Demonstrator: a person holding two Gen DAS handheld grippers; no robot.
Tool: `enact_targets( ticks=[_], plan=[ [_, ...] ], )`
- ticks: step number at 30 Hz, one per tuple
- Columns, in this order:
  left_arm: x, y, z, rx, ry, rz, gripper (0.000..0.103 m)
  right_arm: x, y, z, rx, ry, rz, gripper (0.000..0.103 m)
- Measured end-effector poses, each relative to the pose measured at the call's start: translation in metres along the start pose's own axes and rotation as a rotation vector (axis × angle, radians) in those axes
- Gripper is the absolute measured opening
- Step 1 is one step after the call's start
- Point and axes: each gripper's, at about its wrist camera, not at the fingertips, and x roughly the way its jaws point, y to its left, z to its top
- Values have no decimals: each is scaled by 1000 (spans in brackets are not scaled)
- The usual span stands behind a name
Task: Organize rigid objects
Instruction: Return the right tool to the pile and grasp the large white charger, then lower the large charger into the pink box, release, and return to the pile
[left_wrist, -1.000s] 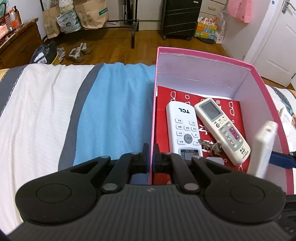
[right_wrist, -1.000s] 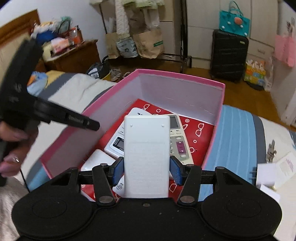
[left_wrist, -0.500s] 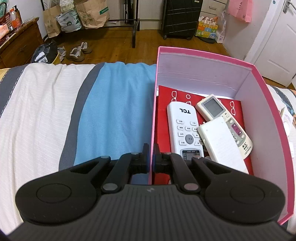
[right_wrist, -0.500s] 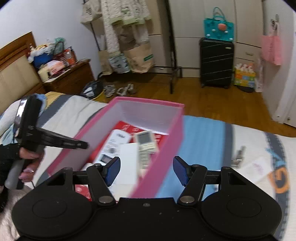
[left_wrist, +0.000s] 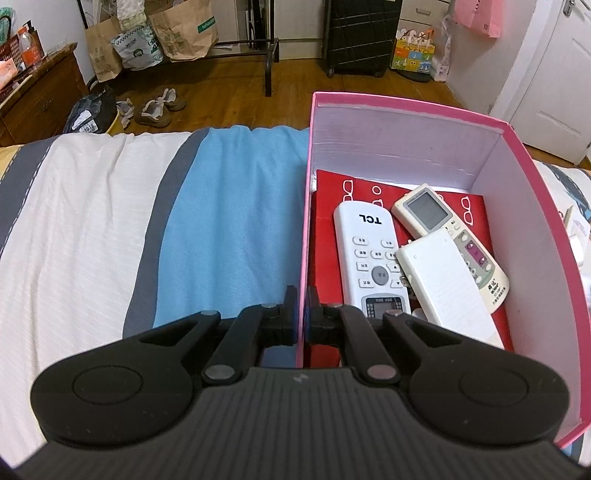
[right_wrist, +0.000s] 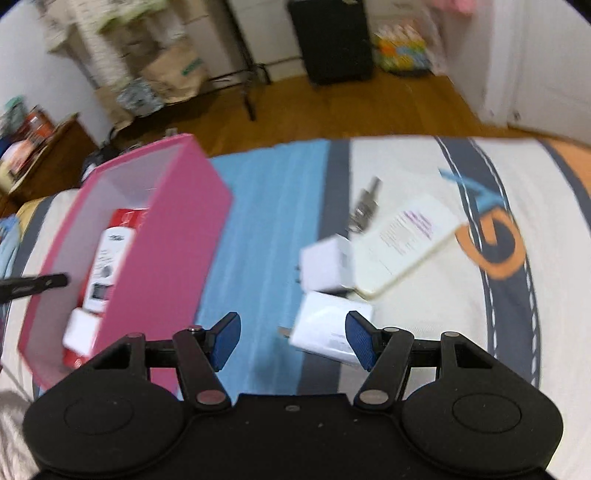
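A pink box (left_wrist: 308, 206) stands on the bed. It holds a white TCL remote (left_wrist: 369, 258), a second remote with a screen (left_wrist: 428, 210) and a plain white remote lying face down (left_wrist: 443, 284), all on a red card. My left gripper (left_wrist: 301, 314) is shut on the box's left wall. My right gripper (right_wrist: 291, 338) is open and empty, to the right of the box (right_wrist: 166, 240). Just ahead of its right finger lies a white charger (right_wrist: 325, 332). Beyond it lie a second white charger (right_wrist: 325, 264), a flat white card box (right_wrist: 406, 240) and keys (right_wrist: 365, 199).
The bed has a white, grey and blue striped cover (left_wrist: 221, 221). Behind it is wooden floor with shoes (left_wrist: 155, 109), paper bags, a black suitcase (left_wrist: 362, 33) and a wooden cabinet at the left. The right wrist view is blurred by motion.
My right gripper let go of the plain white remote into the box, pulled out and swung right over the bed toward the white chargers. My left gripper has kept its hold on the box wall.
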Motion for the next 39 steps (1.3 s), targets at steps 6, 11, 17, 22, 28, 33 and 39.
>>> enact_targets(
  ticks=[6,11,17,22,28,33,39],
  plan=[
    [-2,-4,1,9,-4,9,4,25,-23,-15,95,-30,-99,67],
    [0,-2,0,4,-8,4,3,37,-28,-13,160,-1,-21,68],
    [0,-1,1,4,-7,2,3,56,-15,-14,125,-13,-64,74],
    [0,0,2,7,-7,4,3,61,-19,-14,142,-41,-75,74],
    [0,-1,1,-1,-4,0,3,56,-19,-16,143,-40,-105,65],
    [1,-2,2,-5,-3,-1,3,45,-23,-21,187,-31,-86,65],
    [1,3,1,-33,-1,-17,3,21,-7,-27,154,-73,-43,66]
  ],
)
